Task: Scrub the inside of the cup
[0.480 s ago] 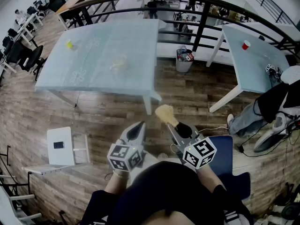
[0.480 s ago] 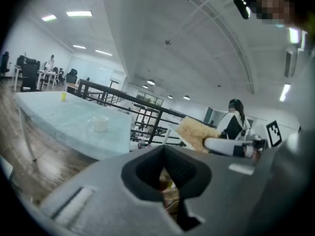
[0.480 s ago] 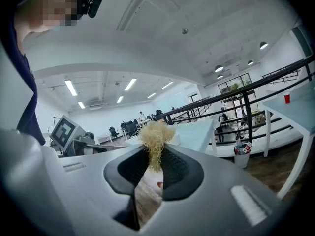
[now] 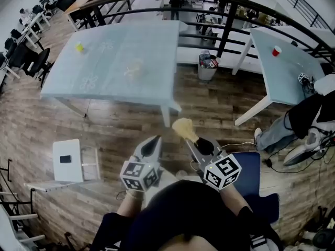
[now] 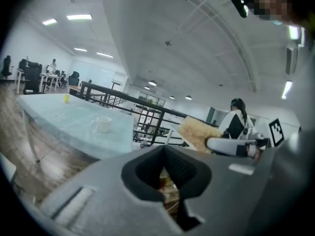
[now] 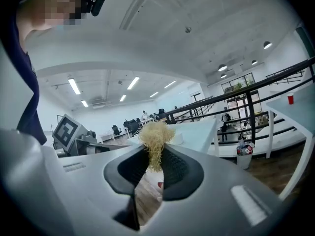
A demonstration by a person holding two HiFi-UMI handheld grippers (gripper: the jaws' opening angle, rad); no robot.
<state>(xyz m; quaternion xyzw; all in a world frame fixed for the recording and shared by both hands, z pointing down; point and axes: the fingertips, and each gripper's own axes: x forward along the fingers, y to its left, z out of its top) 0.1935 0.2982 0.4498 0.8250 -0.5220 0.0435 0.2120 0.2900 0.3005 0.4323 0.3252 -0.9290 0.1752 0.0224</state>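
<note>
L gripper [image 4: 153,141] sits low, close in front of the torso, pointing fwd. Its fingers [image 5: 108,181] are pressed together w/ nothing btwn them. R gripper [image 4: 194,141] is just beside it, about level, fingers [image 6: 211,191] clamped on a tan scrubber [image 4: 184,127] sticking out past the tips. L forearm [image 4: 123,211] and R forearm [image 4: 245,216] are tucked in by the body.

"What sort of place was it?"

"An open-plan office. Black office chairs [image 4: 23,56] stood by rows of desks [image 5: 47,77] at the far end, under long strip lights [image 5: 78,17] in a white ceiling."

"Anything else that showed it?"

"Pale work tables [image 4: 157,46] on a wood-plank floor [image 4: 104,129], a black railing [image 4: 225,4] behind them, and a full waste bin [image 4: 208,67] just by that railing."
</note>
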